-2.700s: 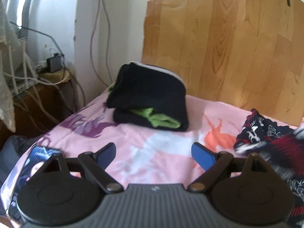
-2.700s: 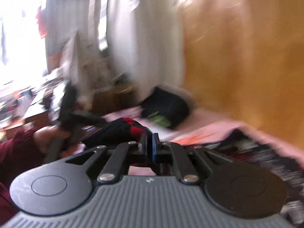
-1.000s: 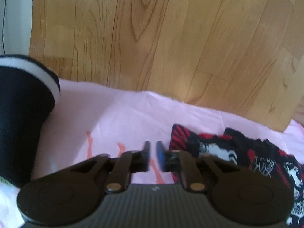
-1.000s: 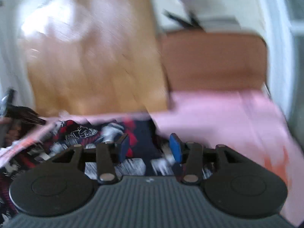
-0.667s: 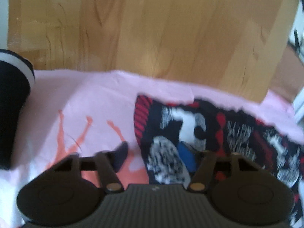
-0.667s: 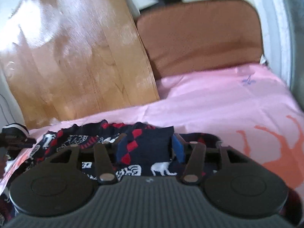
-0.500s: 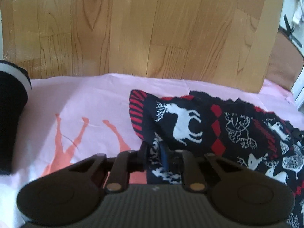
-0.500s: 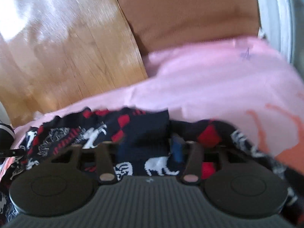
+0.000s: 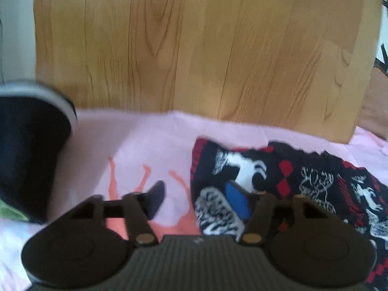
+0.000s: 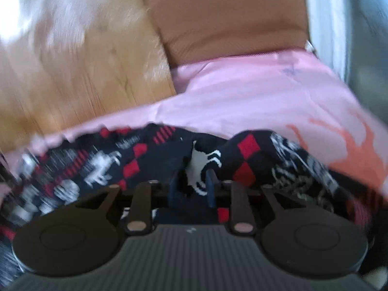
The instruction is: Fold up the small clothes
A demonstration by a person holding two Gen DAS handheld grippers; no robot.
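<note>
A black, red and white reindeer-patterned knit garment [image 9: 303, 177] lies on the pink sheet [image 9: 150, 140]. My left gripper [image 9: 196, 201] is open over the garment's left edge, with its right blue pad [image 9: 236, 201] on the knit and its left pad [image 9: 155, 200] over the sheet. In the right wrist view, my right gripper [image 10: 191, 186] is shut on a fold of the same garment [image 10: 104, 162], the cloth bunched between the jaws. The view is blurred.
A folded black pile with a white edge and a green trim [image 9: 29, 150] sits at the left on the sheet. A wooden panel [image 9: 206, 48] stands behind the bed. A brown padded chair back [image 10: 230, 17] stands at the far right end.
My left gripper has opened from its hold on the garment's left edge. My right gripper has closed on a fold of the garment and moved with it.
</note>
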